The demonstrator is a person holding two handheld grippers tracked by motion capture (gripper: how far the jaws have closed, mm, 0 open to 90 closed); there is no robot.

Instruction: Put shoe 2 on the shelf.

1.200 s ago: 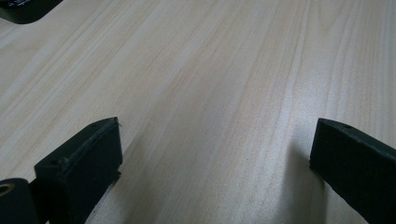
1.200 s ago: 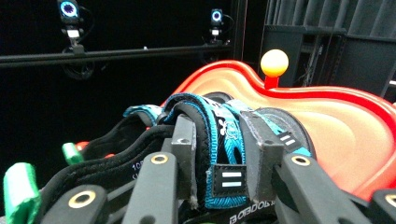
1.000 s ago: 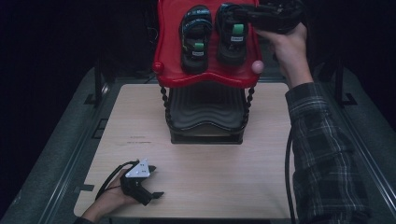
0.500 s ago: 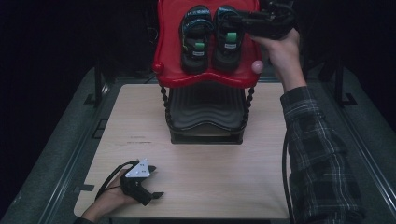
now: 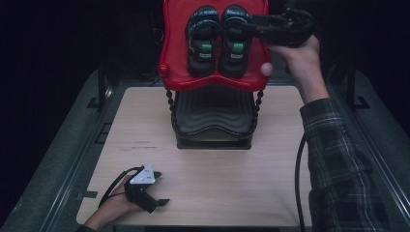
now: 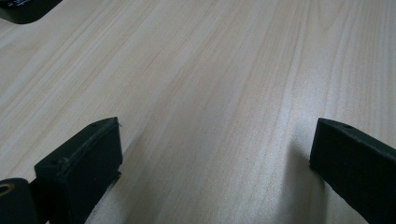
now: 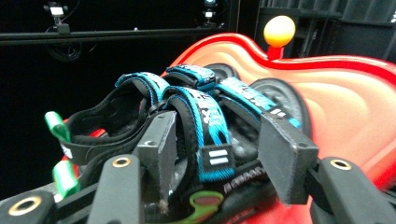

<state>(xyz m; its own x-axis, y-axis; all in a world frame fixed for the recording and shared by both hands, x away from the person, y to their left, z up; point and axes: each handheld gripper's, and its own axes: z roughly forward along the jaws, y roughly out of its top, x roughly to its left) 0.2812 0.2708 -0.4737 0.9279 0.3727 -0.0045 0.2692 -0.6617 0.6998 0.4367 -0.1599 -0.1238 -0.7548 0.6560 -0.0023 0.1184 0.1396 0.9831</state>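
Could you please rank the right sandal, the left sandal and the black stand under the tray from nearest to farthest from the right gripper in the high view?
1. Right sandal, at the right gripper jaws on the red tray.
2. Left sandal, beside it, further left.
3. Black stand, below on the table.

table (image 5: 212, 193): pale wood-grain top, smooth, matt | shoe rack top tray (image 5: 174, 43): red moulded plastic, glossy | lower trays (image 5: 212, 116): black ribbed plastic, slight sheen | sandals (image 5: 220, 41): black rubbery soles, blue woven-cloth straps, green tabs | right gripper (image 7: 212, 158): matt black jaws with brass-looking rivets | sleeve (image 5: 338, 164): plaid cloth
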